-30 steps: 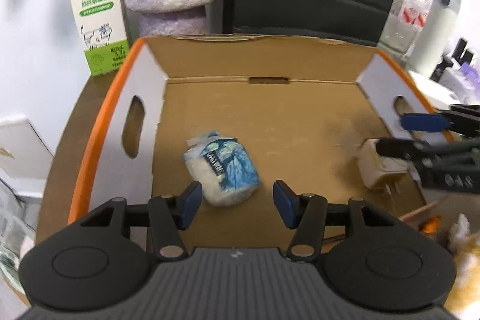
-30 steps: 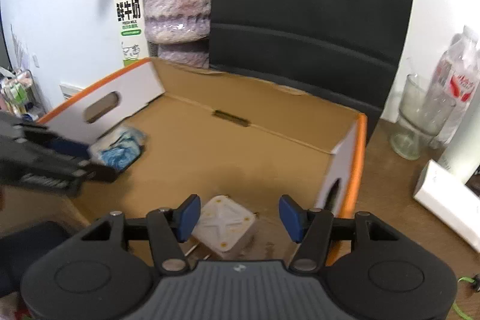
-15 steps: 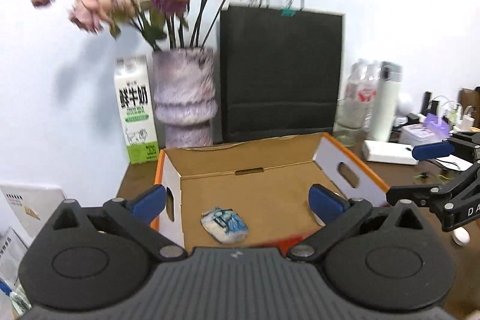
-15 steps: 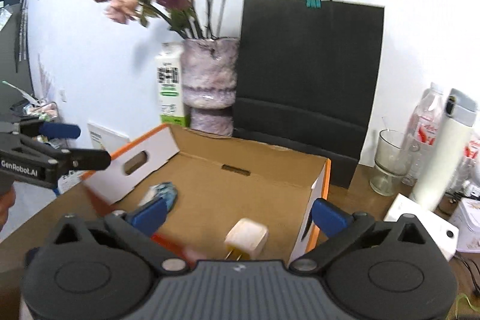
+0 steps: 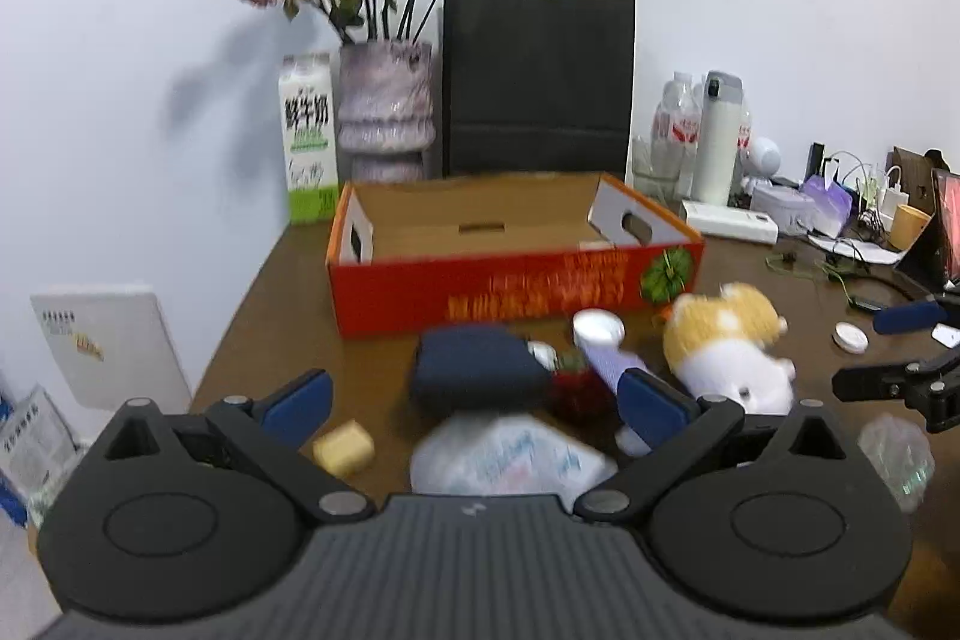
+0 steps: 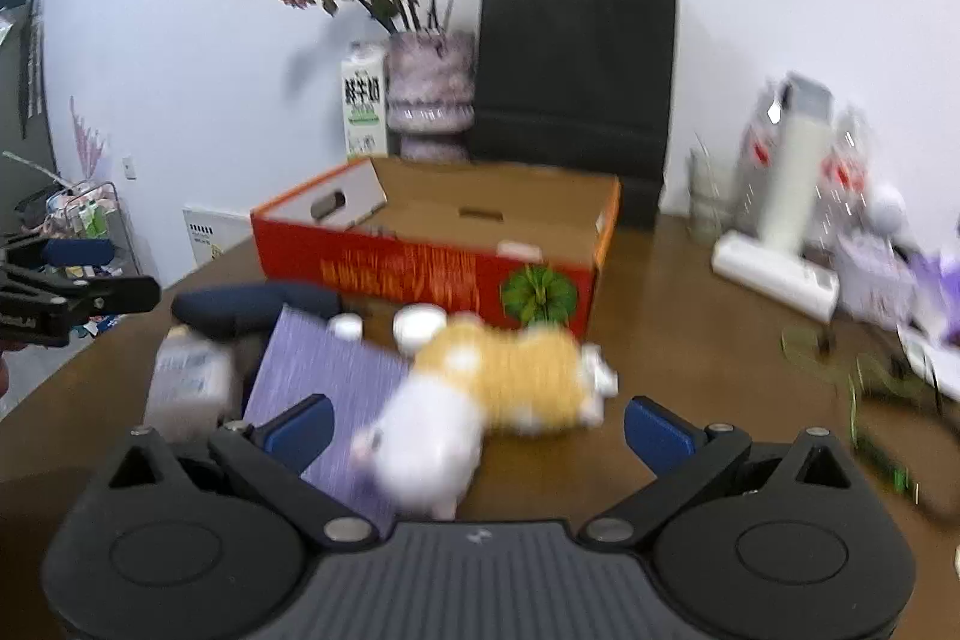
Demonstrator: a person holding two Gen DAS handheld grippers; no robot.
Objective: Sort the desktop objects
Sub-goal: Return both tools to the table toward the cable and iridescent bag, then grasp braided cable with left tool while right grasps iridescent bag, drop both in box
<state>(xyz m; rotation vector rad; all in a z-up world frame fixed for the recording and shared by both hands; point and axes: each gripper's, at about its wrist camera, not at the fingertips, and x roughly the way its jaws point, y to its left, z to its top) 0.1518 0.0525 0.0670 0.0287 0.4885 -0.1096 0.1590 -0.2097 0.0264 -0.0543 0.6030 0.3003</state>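
1. I am holding my left gripper [image 5: 474, 400] above the brown counter [image 5: 288, 292]; its jaws are standing wide apart with nothing pressed between them.
2. My right gripper [image 6: 477, 421] is also spread fully apart and is gripping nothing.
3. In the left wrist view, the orange cardboard box [image 5: 510, 280] is sitting at 12 o'clock from my left gripper, with the heap of things lying between us.
4. In that heap, a dark blue pouch [image 5: 480, 370] is lying beside a plush toy [image 5: 726, 346], which is at 2 o'clock.
5. A small yellow block [image 5: 343, 447] is resting near my left blue pad.
6. In the right wrist view, a purple notebook [image 6: 327, 388] is lying at 10 o'clock, touching the plush toy.
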